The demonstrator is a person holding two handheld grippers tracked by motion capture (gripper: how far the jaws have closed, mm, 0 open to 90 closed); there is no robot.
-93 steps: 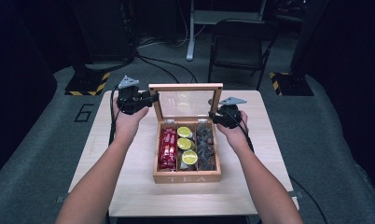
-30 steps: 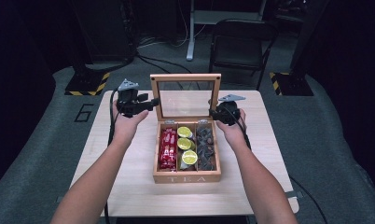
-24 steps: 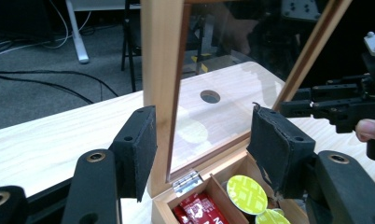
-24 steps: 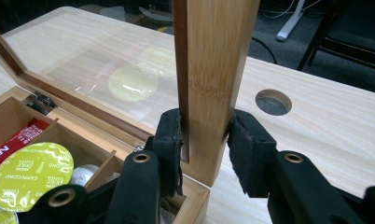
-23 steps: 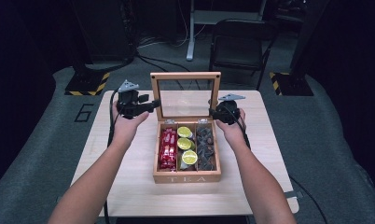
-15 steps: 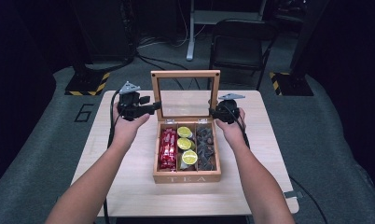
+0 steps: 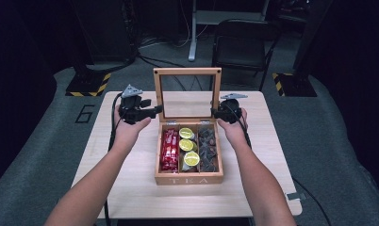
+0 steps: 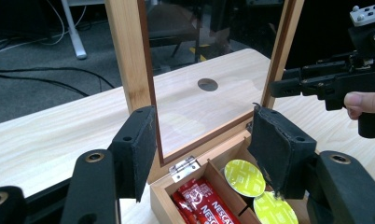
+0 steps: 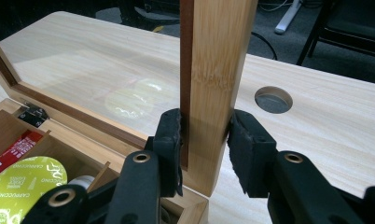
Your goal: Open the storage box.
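Since the earlier frames the glass-paned lid (image 7: 187,92) of the wooden tea box (image 7: 189,179) has swung up from a backward lean to stand nearly upright on its hinges at the far edge of the box, and both hands have kept their places at its two sides. At the lid's right post, the right gripper (image 9: 205,149) is clamped on the wood, one black pad pressed to each face of the frame low down, just above the box's far right corner. On the other side, the left gripper (image 8: 202,149) has its jaws partly apart and straddles the lid's left post; one pad (image 8: 136,149) lies against or just beside the outer face of the wood, the other (image 8: 279,149) stands clear over the box's inside, so it has no firm hold. Near the middle of the light wooden table (image 7: 131,188), the box rests with its TEA label toward the person. Inside it, red sachets (image 7: 169,149) fill the left compartment, green-topped capsules (image 7: 188,146) the middle one, and dark packets (image 7: 208,149) the right one. Beyond the table stands a black chair (image 7: 242,44).
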